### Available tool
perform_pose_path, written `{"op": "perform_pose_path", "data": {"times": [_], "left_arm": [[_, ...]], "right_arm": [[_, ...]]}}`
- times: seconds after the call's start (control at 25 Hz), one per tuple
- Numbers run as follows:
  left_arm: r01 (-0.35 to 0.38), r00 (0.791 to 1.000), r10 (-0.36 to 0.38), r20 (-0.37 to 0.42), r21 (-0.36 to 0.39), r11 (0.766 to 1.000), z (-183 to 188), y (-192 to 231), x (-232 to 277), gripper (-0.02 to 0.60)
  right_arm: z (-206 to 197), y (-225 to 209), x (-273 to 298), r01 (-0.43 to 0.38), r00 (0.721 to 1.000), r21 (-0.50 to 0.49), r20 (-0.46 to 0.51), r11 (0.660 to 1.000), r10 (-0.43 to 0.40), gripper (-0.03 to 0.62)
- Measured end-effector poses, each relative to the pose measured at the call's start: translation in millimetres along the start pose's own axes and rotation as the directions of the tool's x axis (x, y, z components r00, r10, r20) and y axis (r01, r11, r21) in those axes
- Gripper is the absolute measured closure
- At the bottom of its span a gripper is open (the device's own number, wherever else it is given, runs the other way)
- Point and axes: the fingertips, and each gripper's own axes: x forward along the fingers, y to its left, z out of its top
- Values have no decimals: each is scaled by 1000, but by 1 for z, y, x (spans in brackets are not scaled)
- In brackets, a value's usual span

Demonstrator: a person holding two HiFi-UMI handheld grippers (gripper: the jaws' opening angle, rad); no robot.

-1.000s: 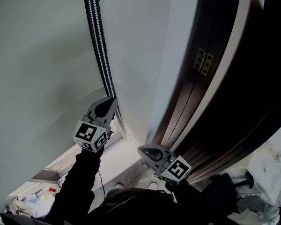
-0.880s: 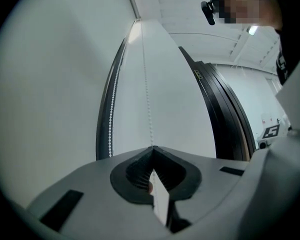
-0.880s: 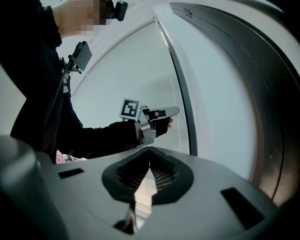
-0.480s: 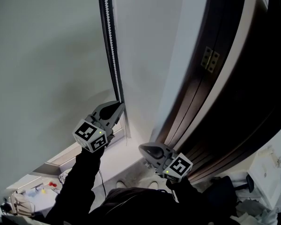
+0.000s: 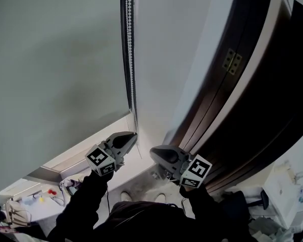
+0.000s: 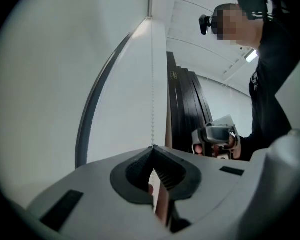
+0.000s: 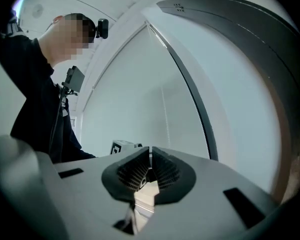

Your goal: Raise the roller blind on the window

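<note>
The pull on the bead chain (image 5: 131, 59) is in hand: the left gripper (image 5: 134, 135) pinches it in its fingers, low beside the roller blind (image 5: 50, 64), which covers most of the window. The right gripper (image 5: 153, 152) hangs just beside, fingers pressed together on nothing. Next, I judge, it must open and take the chain higher up.

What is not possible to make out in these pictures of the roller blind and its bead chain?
- Top of the roller blind: cut off by the head view's upper edge; too small in both gripper views.
- Bead chain below the jaws: hidden by the left gripper itself in the left gripper view.
- Small things at the head view's lower left: too small to name.
</note>
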Motion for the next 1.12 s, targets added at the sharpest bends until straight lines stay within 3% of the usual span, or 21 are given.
{"op": "perform_pose_path", "data": {"times": [0.08, 0.28, 0.6, 0.72, 0.88, 1.12], "left_arm": [[10, 1000, -10, 27, -1, 1000, -8, -9, -8, 575], [49, 998, -48, 51, -15, 999, -23, -38, -18, 575], [128, 990, -127, 67, -9, 992, -40, -67, -32, 575], [147, 985, -145, 97, -9, 989, -48, -71, -37, 575], [126, 992, -125, 30, -27, 992, -68, -73, -46, 575], [109, 994, -109, 18, -32, 994, -75, -69, -55, 575]], "right_arm": [[5, 2, 5, -22, 1000, -7, -5, 1000, 22, 568], [36, 7, 26, -111, 994, -22, 0, 994, 111, 430], [93, 10, 65, -237, 971, -67, -10, 969, 237, 391], [113, 12, 76, -269, 963, -67, -9, 961, 269, 393], [136, 24, 82, -321, 947, -66, 7, 945, 322, 462], [149, 36, 85, -347, 938, -114, -46, 931, 344, 548]]}}
